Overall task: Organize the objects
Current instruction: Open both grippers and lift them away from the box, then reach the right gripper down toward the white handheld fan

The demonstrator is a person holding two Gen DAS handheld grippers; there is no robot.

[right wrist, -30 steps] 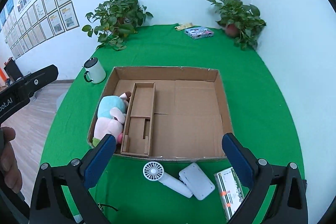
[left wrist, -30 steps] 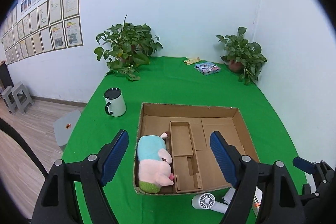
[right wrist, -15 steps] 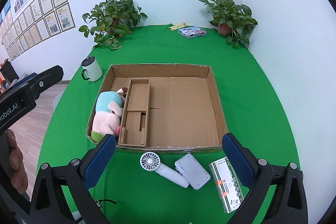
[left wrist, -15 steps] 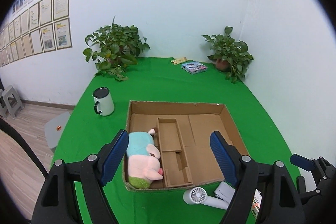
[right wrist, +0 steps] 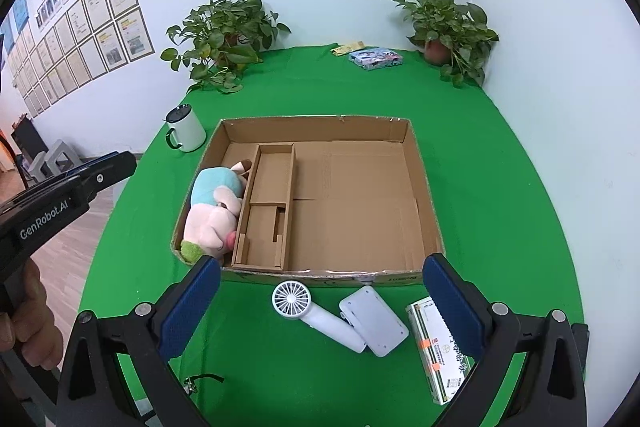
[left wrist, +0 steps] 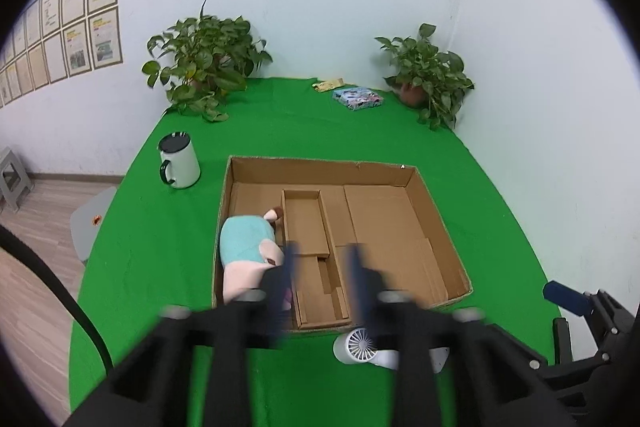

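Flanking the cardboard box (right wrist: 416, 143), mug (right wrist: 186, 129) left; right claw (right wrist: 320, 303) spread, left claw (left wrist: 322, 275) blurred, unclear.

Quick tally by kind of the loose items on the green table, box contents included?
Potted plants: 2
Mug: 1
Cardboard box: 1
Plush toy, in the box's left compartment: 1
Handheld fan: 1
White flat device: 1
Green-white carton: 1
Colourful box at back: 1
Yellow packet at back: 1
Total: 10
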